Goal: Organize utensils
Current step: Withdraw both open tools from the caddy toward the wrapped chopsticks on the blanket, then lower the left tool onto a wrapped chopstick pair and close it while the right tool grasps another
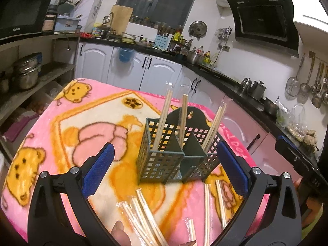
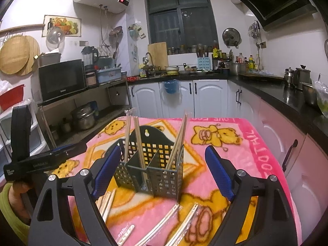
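Your left gripper (image 1: 165, 165) hangs over the near edge of the tabletop (image 1: 61, 127), fingers wide apart and holding nothing. Below it, loose wrapped chopsticks (image 1: 143, 215) lie flat on the pink blanket, just in front of the green utensil caddy (image 1: 162, 164). The caddy stands upright near the middle, with three lots of chopsticks already leaning in its compartments: one at left, one at centre, one at right.

Your right gripper (image 2: 163, 170) likewise has its fingers spread and empty, the caddy framed between them. More wrapped pairs (image 2: 184, 221) lie under it.

Judgement: the step in hand is picking up a loose pair. Recommendations: drop to the blanket with the fingers straddling one pair across its width, near mid-length, so it does not swing. The soft pile may let thin sticks sink, so press in slightly before closing.
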The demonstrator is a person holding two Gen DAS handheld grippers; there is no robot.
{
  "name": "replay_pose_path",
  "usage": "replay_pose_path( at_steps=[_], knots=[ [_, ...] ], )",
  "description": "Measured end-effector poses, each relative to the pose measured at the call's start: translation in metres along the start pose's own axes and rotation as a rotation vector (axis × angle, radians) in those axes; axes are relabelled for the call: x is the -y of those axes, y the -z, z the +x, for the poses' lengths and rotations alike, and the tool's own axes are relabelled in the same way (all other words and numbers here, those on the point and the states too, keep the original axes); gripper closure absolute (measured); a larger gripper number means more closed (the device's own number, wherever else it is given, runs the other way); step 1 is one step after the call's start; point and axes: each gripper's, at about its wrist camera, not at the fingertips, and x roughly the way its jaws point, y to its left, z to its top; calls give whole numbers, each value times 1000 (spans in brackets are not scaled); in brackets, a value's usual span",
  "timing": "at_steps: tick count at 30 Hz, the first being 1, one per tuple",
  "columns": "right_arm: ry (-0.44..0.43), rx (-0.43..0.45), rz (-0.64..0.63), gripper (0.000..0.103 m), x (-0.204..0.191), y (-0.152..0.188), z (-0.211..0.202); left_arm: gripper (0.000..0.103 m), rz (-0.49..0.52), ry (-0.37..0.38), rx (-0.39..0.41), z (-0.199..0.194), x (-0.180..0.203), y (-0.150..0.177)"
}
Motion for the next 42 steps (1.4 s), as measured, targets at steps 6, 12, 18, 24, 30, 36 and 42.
replay_pose_path(
  at_steps=[6, 12, 18, 24, 30, 36, 42],
  knots=[
    [-13, -40, -17, 21, -7, 11, 1, 11, -10, -21, -22, -3, -9, 11],
    [-33, -69, -21, 21, -13, 21, 4, 11, -13, -48, -40, -6, -17, 19],
    [-50, -100, -33, 21, -20, 31, 6, 11, -15, -62, -52, -11, -21, 25],
    [-68, -134, -48, 21, -27, 42, 9, 11, -1, -77, -64, -13, -20, 32],
    [-88, -174, -62, 21, -35, 57, 14, 11, 5, -89, -81, -14, -23, 41],
    [-106, -214, -68, 21, -41, 69, 21, 11, 7, -113, -106, -13, -29, 50],
    [-136, -261, -69, 21, -48, 79, 28, 11, -7, -126, -144, -9, -38, 61]
  ],
)
